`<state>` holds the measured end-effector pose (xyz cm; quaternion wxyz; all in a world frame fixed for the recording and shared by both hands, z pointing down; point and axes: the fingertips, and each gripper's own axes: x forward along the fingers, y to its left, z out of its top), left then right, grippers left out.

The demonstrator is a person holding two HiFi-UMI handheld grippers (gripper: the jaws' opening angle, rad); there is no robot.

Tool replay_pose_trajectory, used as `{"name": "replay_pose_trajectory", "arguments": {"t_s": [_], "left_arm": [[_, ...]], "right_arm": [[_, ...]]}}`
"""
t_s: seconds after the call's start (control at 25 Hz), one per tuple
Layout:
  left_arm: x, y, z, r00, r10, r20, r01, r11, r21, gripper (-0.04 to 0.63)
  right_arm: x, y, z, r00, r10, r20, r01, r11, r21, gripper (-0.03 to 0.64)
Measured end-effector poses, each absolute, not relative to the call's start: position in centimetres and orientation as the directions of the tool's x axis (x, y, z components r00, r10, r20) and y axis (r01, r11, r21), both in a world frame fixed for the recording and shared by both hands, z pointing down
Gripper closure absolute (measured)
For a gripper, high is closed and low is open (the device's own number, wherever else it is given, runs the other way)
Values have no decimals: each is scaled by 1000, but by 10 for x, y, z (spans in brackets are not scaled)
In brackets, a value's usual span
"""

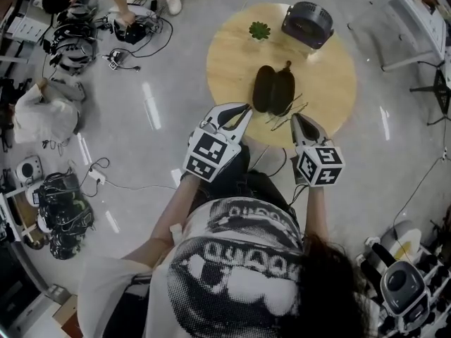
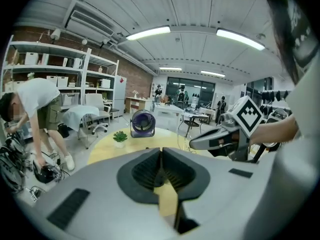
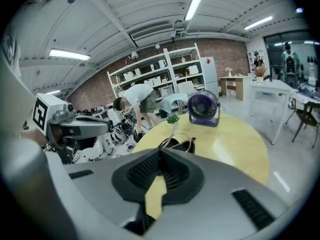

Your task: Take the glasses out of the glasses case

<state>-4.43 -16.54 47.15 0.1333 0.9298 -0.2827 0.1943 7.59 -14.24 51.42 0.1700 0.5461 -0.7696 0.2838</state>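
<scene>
As both handheld grippers hang at the near edge of a round wooden table [image 1: 232,62], the black glasses case [image 1: 273,89] lies open near its middle. Its two oval halves rest side by side, their long axis running from the wearer toward the far rim. The thin-framed glasses [image 1: 287,113] lie on the table just beside the case's near right end, their wire lines slanting across the wood; which way the lenses face cannot be told. The left gripper [image 1: 244,109] has its jaws closed together on nothing, just short of the case, and the right gripper [image 1: 297,117], near the glasses, likewise has its jaws closed and empty. A small potted plant [image 1: 259,30] and a dark fan [image 1: 308,23] stand at the far side, while another person [image 2: 35,104] bends over gear on the floor.
</scene>
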Motion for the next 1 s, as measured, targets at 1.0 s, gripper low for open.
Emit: {"name": "replay_pose_trajectory", "arguments": {"t_s": [1.0], "left_arm": [[-53, 37, 450, 742, -521, 422, -610, -785, 105, 574]], "right_arm": [[73, 64, 489, -374, -784, 495, -926, 284, -249, 612]]}}
